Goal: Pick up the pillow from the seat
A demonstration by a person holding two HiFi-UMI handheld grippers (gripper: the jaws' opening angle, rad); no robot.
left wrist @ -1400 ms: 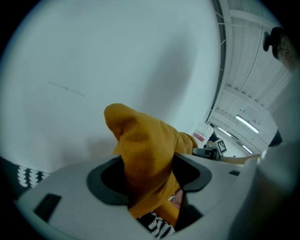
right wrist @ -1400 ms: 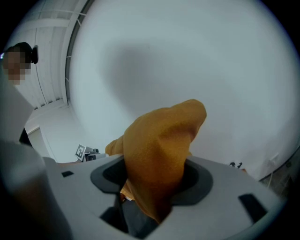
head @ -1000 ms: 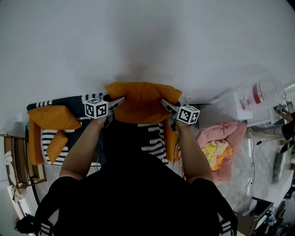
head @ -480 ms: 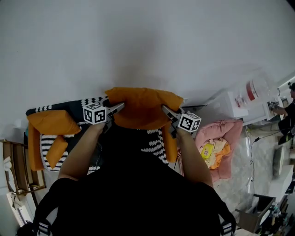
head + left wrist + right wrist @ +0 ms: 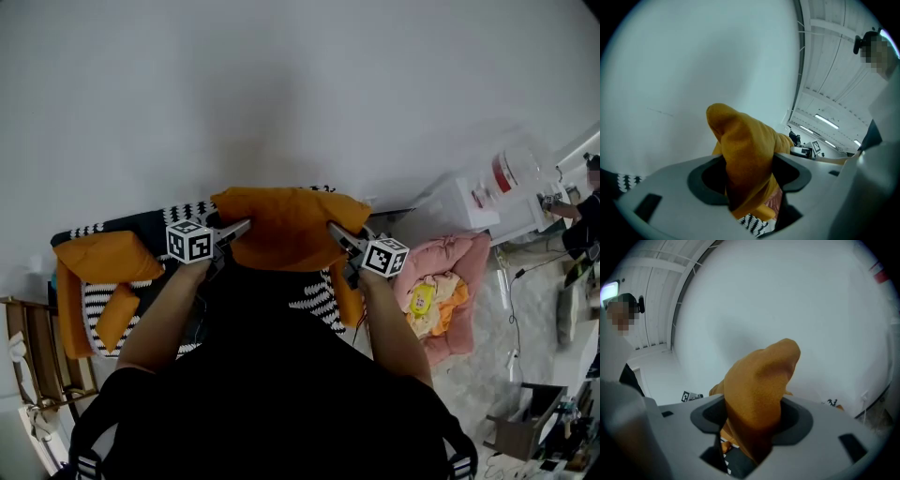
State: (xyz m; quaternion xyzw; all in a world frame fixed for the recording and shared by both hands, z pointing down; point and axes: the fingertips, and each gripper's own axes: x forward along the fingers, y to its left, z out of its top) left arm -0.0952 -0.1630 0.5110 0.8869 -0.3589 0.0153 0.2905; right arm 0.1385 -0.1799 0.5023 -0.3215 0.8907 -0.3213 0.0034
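Observation:
An orange pillow (image 5: 286,228) hangs in front of me, held at both ends above the seat (image 5: 314,292) with its black-and-white patterned cover. My left gripper (image 5: 246,225) is shut on the pillow's left corner. My right gripper (image 5: 332,228) is shut on its right corner. In the left gripper view a bunched fold of the orange pillow (image 5: 745,154) is squeezed between the jaws. The right gripper view shows the same: the pillow's other corner (image 5: 759,394) pinched between the jaws, white wall behind.
Another orange pillow (image 5: 105,258) and a smaller orange bolster (image 5: 114,317) lie on the seat at left. A pink cushion (image 5: 442,291) with a yellow toy lies on the floor at right, beside white boxes (image 5: 487,202). A white wall (image 5: 281,84) rises behind.
Both grippers have risen slightly with the pillow held between them; it sits a little higher against the wall. The jaws stay closed on its corners.

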